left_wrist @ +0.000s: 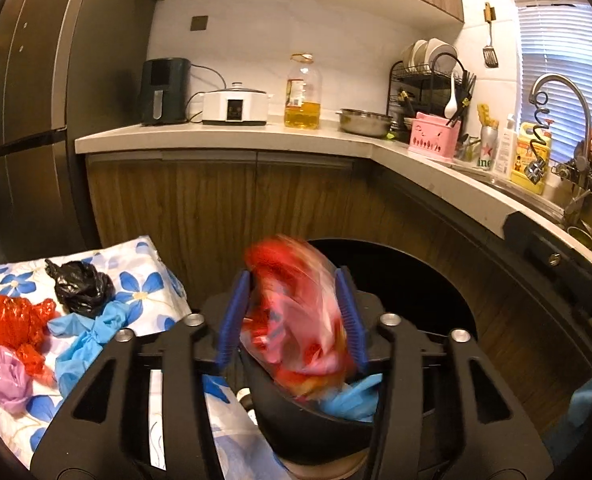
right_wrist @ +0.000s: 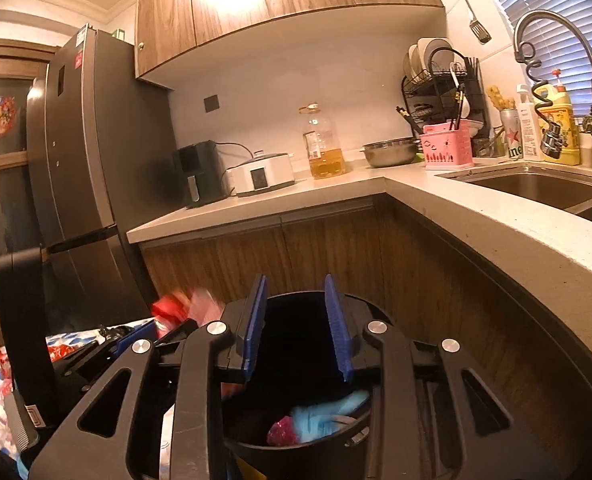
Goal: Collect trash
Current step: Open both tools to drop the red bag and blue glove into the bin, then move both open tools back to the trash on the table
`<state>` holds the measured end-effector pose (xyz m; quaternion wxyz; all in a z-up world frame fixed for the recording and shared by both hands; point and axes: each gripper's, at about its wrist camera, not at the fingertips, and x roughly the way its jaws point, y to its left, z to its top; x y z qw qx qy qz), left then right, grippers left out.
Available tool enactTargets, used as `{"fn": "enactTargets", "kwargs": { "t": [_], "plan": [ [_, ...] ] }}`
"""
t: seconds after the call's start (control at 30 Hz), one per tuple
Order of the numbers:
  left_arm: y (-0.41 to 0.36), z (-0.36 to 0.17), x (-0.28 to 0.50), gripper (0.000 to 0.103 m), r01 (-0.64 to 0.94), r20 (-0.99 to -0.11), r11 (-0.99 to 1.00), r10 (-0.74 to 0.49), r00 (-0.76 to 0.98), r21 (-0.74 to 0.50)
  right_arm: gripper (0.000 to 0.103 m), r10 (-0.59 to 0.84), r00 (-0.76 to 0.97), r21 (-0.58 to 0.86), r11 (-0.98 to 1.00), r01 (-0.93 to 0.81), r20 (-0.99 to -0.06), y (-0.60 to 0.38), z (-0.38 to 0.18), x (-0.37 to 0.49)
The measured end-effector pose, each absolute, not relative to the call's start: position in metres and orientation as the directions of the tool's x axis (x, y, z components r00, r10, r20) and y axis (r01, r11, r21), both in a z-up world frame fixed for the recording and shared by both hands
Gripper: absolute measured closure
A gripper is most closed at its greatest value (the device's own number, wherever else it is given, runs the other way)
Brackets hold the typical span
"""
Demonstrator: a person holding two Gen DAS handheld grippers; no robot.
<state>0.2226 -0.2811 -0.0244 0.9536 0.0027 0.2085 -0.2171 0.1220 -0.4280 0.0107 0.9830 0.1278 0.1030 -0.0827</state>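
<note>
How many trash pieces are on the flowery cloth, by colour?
Black bag: 1
Red bag: 1
Blue glove: 1
Purple bag: 1
Total: 4

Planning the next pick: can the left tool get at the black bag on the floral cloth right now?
Probably not yet: the left tool has a blurred red-and-pink bag between its fingers over the bin. The black bag itself lies uncovered on the cloth.

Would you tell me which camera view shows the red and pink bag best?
The left wrist view: the red and pink bag sits, motion-blurred, between the left gripper fingers above the black bin. The right wrist view shows only a blurred corner.
</note>
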Motion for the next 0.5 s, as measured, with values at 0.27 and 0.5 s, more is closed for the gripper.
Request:
{"fn": "enactTargets", "kwargs": {
  "t": [0.27,0.5],
  "plan": [
    [-0.255,-0.025,0.213,0.028,0.357,-0.406,0.927,-0.371,0.835,-0.112,0.042,-0.142,0.964,0.228,0.954,0.194,-0.226,-0.421,0.013,0.105],
    [-0.217,-0.026,0.184,0.014,0.272,-0.409,0.959,-0.281,0.868,-0.082,0.026,-0.129,0.961,0.207,0.961,0.181,-0.243,-0.401,0.009,0.083]
  ]
}}
